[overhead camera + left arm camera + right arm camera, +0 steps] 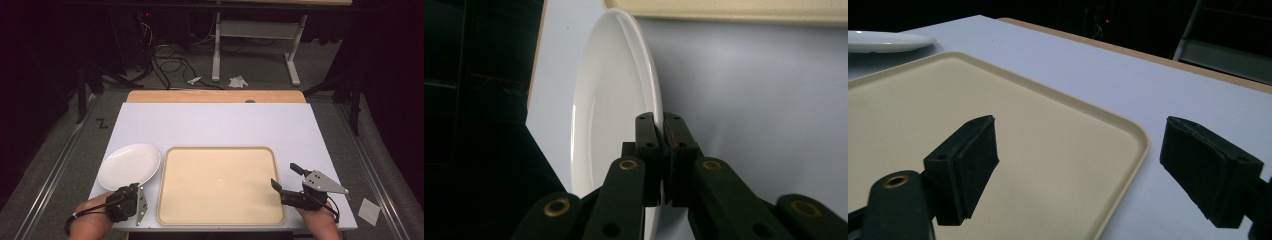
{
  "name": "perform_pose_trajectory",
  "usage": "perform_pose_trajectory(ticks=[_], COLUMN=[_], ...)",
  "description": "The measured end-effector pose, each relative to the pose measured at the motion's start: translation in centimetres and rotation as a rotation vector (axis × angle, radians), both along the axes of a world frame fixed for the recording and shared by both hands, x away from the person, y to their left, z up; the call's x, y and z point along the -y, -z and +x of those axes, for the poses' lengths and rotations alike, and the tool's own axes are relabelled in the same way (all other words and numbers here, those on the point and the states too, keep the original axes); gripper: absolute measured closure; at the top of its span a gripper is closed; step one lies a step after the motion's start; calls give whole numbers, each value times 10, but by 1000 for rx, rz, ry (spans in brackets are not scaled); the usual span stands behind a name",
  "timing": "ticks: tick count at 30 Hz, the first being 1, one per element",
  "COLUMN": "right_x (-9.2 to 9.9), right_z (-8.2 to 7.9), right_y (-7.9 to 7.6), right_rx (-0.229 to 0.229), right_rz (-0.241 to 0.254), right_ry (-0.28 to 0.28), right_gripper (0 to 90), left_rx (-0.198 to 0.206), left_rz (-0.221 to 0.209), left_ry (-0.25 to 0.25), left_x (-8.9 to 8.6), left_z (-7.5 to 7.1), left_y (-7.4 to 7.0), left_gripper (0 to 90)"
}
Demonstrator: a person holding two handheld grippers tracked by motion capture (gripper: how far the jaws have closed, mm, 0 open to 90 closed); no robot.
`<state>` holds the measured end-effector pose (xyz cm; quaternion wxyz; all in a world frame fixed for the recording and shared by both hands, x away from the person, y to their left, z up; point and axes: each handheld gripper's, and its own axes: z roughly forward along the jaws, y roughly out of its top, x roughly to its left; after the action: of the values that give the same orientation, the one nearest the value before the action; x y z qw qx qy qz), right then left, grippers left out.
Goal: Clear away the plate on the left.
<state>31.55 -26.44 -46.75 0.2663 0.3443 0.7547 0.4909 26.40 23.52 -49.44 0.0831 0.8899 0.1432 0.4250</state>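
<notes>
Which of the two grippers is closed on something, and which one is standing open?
The left gripper is closed, pinching the white plate's near rim. The right gripper stands wide open, empty, straddling the right edge of the beige tray.

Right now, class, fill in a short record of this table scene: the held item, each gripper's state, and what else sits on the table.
held item: round white plate, gripped at its near rim
left gripper: shut on the plate's rim
right gripper: open, jaws astride the tray's right edge
other item: rectangular beige tray, nothing on it, right of the plate
surface: pale grey table
</notes>
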Motion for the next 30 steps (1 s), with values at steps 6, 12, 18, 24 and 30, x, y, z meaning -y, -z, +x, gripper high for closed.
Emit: perform_pose_trajectory(ticks=[6, 12, 18, 24, 30], right_x=[-1, -1, 0, -1, 0], right_z=[0, 0, 0, 1, 0], right_y=[0, 0, -1, 0, -1], right_rx=[-3, -1, 6, 1, 3], right_rz=[-4, -4, -4, -5, -6], right_ry=[0, -1, -5, -5, -6], right_gripper=[165, 165, 165, 165, 165], left_rx=[30, 55, 68, 68, 72], left_rz=[-3, -2, -17, -42, -39], left_ry=[21, 33, 41, 56, 76], left_x=[1, 6, 9, 11, 17], left_z=[-2, -6, -7, -8, -10], left_y=[-2, -6, -8, -10, -12], left_gripper=[869, 870, 869, 868, 865])
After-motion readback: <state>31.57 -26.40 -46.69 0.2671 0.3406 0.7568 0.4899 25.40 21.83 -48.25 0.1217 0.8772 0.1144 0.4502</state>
